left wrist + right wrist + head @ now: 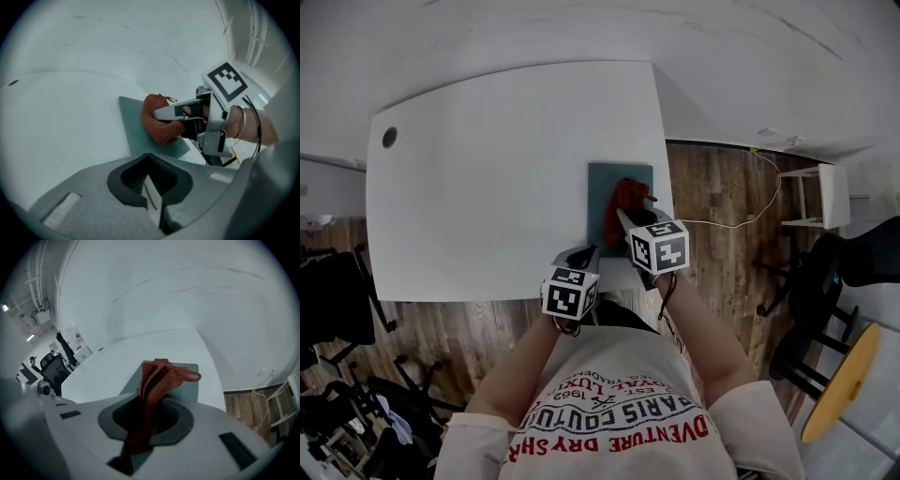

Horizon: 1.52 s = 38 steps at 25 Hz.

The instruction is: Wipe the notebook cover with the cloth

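A teal notebook (602,187) lies flat near the front right corner of the white table (487,187). My right gripper (630,221) is shut on a rust-red knitted cloth (625,195), and the bunched cloth rests on the notebook cover. The right gripper view has the cloth (157,380) running up out of the right gripper (150,414) and over the notebook (186,376). My left gripper (584,255) hovers at the table's front edge, just left of the notebook, shut and holding nothing. Its own view shows the left gripper (151,187) with the cloth (157,124), the notebook (133,126) and the right gripper (158,114) beyond.
A round cable hole (389,137) sits at the table's far left. Right of the table a white cable (741,220) crosses the wooden floor to a white stool (820,195). Dark office chairs (337,300) stand at the left, and a yellow round table (844,384) at the lower right.
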Each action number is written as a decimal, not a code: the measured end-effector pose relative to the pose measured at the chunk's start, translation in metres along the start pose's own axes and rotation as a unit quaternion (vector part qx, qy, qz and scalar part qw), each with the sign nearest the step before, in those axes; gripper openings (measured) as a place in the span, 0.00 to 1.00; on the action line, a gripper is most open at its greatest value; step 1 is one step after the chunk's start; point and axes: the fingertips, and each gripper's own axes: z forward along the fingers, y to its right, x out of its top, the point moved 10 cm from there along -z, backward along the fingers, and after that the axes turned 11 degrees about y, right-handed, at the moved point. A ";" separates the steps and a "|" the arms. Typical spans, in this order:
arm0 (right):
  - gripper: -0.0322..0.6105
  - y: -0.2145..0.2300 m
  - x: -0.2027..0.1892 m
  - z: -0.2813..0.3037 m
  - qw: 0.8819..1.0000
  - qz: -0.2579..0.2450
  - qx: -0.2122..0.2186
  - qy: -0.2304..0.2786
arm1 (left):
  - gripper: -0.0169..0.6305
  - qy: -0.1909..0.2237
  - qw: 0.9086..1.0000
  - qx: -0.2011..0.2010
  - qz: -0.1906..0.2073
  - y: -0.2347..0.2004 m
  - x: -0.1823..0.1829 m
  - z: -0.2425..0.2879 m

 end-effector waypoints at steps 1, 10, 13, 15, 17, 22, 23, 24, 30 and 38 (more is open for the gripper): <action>0.17 0.004 -0.001 -0.003 1.000 0.000 -0.004 0.001 | 0.04 0.000 1.000 0.000 0.000 0.000 0.000 0.000; 0.17 0.042 -0.009 -0.034 0.999 0.010 -0.053 -0.002 | 0.04 -0.006 1.000 -0.004 0.006 0.000 0.000 0.001; 0.17 0.051 -0.012 -0.042 0.998 0.014 -0.066 -0.006 | 0.04 -0.005 1.000 -0.005 0.005 0.001 0.000 0.001; 0.17 0.055 -0.013 -0.047 0.997 0.014 -0.075 -0.009 | 0.04 -0.004 1.000 -0.011 -0.007 0.000 -0.001 0.000; 0.17 0.057 -0.014 -0.053 0.996 0.014 -0.086 -0.012 | 0.04 -0.003 0.999 -0.020 -0.027 -0.003 -0.002 0.000; 0.16 0.044 -0.008 -0.068 0.997 0.023 -0.069 0.006 | 0.04 -0.008 0.999 -0.029 -0.038 -0.005 -0.003 -0.001; 0.16 0.035 -0.007 -0.071 0.998 0.021 -0.054 0.010 | 0.04 -0.010 0.999 -0.027 -0.037 -0.005 -0.003 -0.002; 0.16 0.026 -0.007 -0.072 0.999 0.017 -0.038 0.012 | 0.04 -0.011 0.999 -0.026 -0.037 -0.005 -0.002 -0.003; 0.16 -0.028 -0.006 -0.062 0.999 -0.010 0.053 -0.005 | 0.04 -0.011 0.999 -0.025 -0.034 -0.005 -0.002 -0.003; 0.16 -0.062 -0.024 -0.034 0.993 -0.025 0.095 -0.059 | 0.04 -0.002 0.998 -0.038 -0.055 -0.009 -0.003 -0.004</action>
